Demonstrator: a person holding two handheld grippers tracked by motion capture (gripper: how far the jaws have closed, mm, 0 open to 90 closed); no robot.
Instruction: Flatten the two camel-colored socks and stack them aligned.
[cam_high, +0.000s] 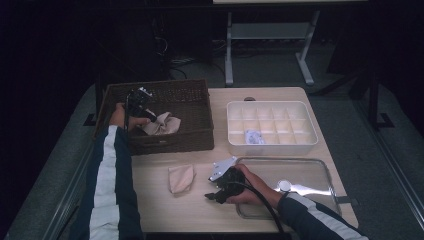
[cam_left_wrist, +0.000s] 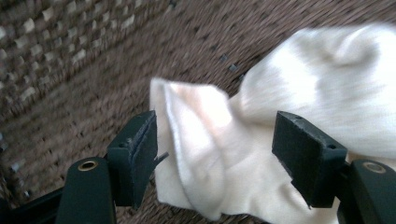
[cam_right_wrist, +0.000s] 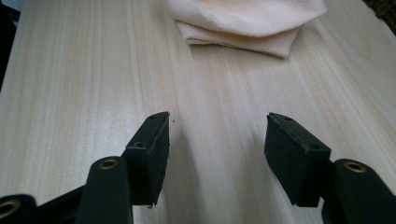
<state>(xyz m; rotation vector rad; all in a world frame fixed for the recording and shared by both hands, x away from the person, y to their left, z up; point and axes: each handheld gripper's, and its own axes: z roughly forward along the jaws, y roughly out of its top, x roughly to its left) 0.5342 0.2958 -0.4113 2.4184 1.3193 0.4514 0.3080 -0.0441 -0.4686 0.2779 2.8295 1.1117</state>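
A crumpled cream sock (cam_high: 163, 123) lies inside the brown wicker basket (cam_high: 165, 86) at the back left. My left gripper (cam_high: 146, 119) reaches down into the basket, open. In the left gripper view its jaws (cam_left_wrist: 217, 154) straddle a fold of the sock (cam_left_wrist: 201, 140) without pressing on it. A second cream sock (cam_high: 180, 178), folded flat, rests on the wooden table (cam_high: 165, 210) near the front. My right gripper (cam_high: 211, 196) sits low on the table to that sock's right and points at it. Its jaws (cam_right_wrist: 217, 154) stand open and empty, with the folded sock (cam_right_wrist: 247, 23) just ahead.
A white compartment tray (cam_high: 272, 146) stands at the back right with a small packet (cam_high: 254, 136) in one cell. A shallow metal tray (cam_high: 327, 170) lies at the front right, under the right forearm. The basket's wall rises close around the left gripper.
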